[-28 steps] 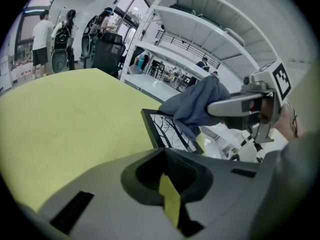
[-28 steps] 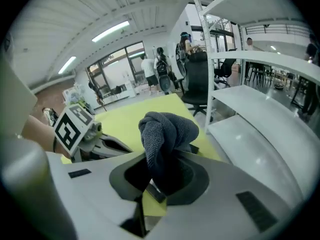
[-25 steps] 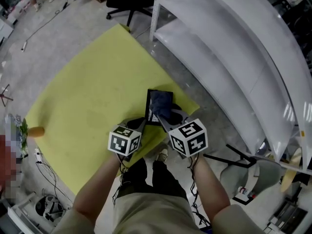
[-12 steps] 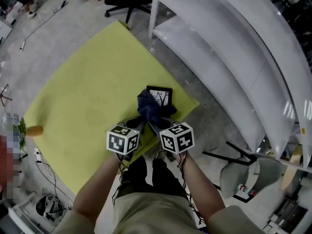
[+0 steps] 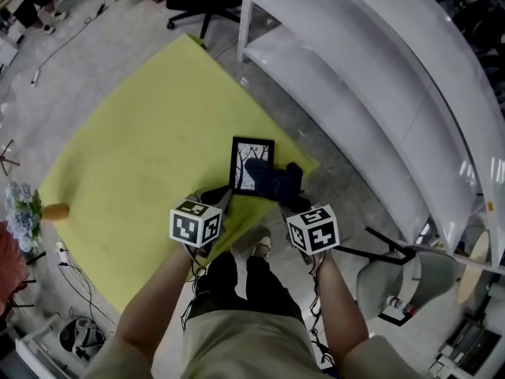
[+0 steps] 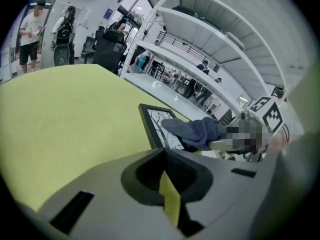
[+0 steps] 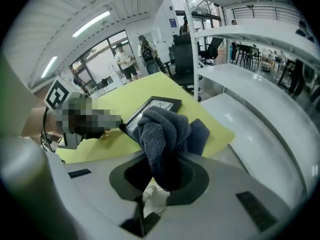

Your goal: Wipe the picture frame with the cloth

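Wiping is seemingly proceeding; the right gripper (image 5: 284, 200) is clamping the cloth (image 5: 276, 180) against the frame (image 5: 243, 164), which is lying near the mat's (image 5: 142, 156) edge; the left gripper (image 5: 223, 199), jaws together and empty, is sitting by its corner; next, sweeping the cloth leftward.

Mat (image 5: 142, 156): plain yellow-green. Frame (image 5: 243, 158) on mat: black border, white picture with a black branch pattern. Cloth (image 5: 274, 180) over mat's edge: dark blue. Shelves (image 5: 355, 77) beside mat: white. Floor (image 5: 95, 54) around mat: grey.
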### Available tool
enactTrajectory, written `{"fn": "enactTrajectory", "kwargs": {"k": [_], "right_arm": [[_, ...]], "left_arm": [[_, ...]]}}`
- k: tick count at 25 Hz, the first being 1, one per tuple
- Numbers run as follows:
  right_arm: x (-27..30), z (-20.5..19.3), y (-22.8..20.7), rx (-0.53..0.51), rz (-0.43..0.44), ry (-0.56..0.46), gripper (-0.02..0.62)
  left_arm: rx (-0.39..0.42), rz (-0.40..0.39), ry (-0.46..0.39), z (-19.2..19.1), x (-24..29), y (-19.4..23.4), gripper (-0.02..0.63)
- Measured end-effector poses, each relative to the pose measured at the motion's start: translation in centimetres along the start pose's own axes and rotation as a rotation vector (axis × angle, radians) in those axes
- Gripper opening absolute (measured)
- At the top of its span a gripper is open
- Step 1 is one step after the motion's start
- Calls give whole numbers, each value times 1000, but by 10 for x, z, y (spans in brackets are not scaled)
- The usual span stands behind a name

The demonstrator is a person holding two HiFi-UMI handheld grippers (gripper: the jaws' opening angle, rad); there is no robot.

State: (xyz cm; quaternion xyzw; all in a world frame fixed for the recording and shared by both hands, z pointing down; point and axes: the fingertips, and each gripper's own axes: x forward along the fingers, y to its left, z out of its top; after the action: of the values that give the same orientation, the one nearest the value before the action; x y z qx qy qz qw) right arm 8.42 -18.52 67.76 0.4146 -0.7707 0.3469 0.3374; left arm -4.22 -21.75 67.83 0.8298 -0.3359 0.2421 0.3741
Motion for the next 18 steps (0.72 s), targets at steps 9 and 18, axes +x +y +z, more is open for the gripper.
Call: {"fn": "enactTrajectory", "kwargs": {"k": [9, 18], "right_arm": [[-72, 46, -34, 28, -98, -198, 55], [-188, 142, -11, -46, -133, -498, 55]], "left_arm": [[91, 38, -41, 30, -26, -11, 8], [287, 99, -182, 124, -106, -61, 8]]}}
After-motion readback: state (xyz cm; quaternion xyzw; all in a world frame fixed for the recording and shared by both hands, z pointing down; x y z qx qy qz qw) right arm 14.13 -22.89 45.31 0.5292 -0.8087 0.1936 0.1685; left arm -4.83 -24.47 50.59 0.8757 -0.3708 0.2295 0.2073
